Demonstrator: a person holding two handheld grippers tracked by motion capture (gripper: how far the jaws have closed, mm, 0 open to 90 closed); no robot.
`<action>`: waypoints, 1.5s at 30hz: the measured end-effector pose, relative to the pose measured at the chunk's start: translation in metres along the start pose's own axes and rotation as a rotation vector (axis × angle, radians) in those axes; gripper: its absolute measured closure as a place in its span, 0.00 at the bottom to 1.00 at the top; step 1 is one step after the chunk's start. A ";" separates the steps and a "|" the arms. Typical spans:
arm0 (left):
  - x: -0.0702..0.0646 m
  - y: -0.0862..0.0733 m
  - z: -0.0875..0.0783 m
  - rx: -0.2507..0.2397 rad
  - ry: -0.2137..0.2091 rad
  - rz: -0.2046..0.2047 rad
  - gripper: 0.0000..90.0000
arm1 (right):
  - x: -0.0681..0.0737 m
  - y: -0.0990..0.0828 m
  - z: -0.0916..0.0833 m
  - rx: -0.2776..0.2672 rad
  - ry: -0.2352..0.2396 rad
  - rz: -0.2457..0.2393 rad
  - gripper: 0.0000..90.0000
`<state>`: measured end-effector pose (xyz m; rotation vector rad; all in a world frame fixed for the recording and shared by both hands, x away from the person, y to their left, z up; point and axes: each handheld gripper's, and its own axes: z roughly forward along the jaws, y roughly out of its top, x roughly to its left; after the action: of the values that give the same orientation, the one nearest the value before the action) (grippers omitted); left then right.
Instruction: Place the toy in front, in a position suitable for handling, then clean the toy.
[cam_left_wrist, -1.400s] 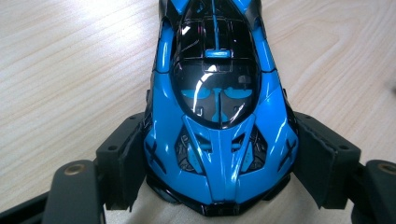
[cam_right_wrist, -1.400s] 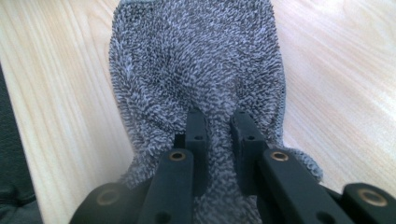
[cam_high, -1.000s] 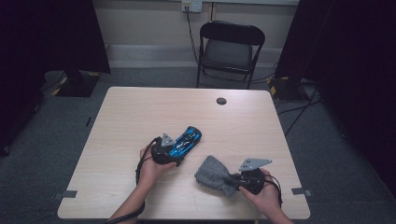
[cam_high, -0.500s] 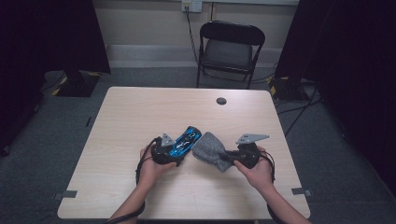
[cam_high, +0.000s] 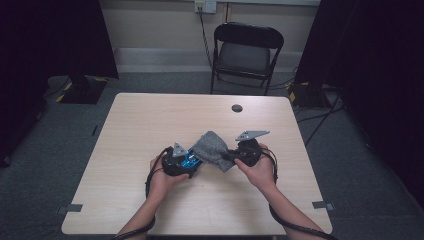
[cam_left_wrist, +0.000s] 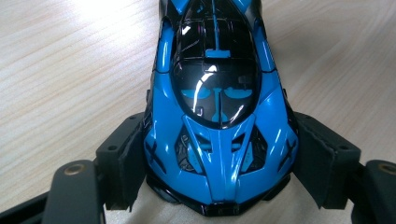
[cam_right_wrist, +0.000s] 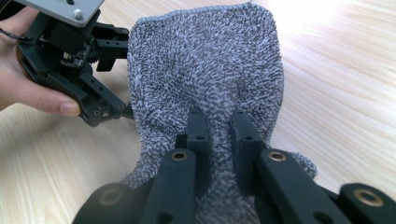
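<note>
Your left gripper (cam_high: 192, 161) sits low on the near half of the table (cam_high: 150, 125), a little left of centre, cradled in your left hand (cam_high: 162, 180). Its jaws are clamped on the blue toy car (cam_left_wrist: 219, 107): in the left gripper view the two black pads press against the car's flanks near one end, one on each side, and the car's body runs straight away from the camera over the pale wood. The car is glossy blue with a dark glazed cabin and black vents. Its underside is not visible, so you cannot tell whether the wheels touch the tabletop.

Your right gripper (cam_high: 227, 157) is just to the right of it, held in your right hand (cam_high: 257, 170), with the grey three-cornered plate (cam_high: 251, 134) on top. Its jaws are pinched together on the grey cloth (cam_right_wrist: 205, 74); in the right gripper view the two fingers (cam_right_wrist: 198, 126) stand nearly side by side with a fold of the terry fabric bunched between them. The rest of the cloth spreads out ahead of the jaws, loose and unfolded, hemmed edge at the far end.

In the high view the cloth (cam_high: 212, 147) lies between the two grippers and overlaps the car (cam_high: 189, 161), covering its front part; a patch of blue shows beside the left gripper. Left gripper body (cam_right_wrist: 70, 60) appears at the cloth's edge in the right gripper view, close against the fabric.

A black folding chair (cam_high: 246, 52) stands beyond the far edge of the table. A small dark disc (cam_high: 237, 108) sits on the far part of the tabletop, well apart from the work.
</note>
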<state>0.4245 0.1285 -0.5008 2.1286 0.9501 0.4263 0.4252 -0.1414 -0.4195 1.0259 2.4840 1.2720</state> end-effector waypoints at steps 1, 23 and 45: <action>0.000 0.000 0.000 0.000 0.000 0.000 0.29 | 0.000 0.000 0.000 0.000 0.000 0.000 0.90; 0.000 0.000 0.000 0.001 0.001 0.001 0.29 | 0.007 0.013 0.031 0.032 0.010 -0.003 0.90; 0.000 0.000 0.000 0.001 0.002 0.005 0.29 | 0.028 0.011 0.070 0.162 -0.012 -0.123 0.89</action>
<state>0.4246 0.1287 -0.5006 2.1328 0.9464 0.4308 0.4396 -0.0733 -0.4498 0.8948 2.6305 1.0416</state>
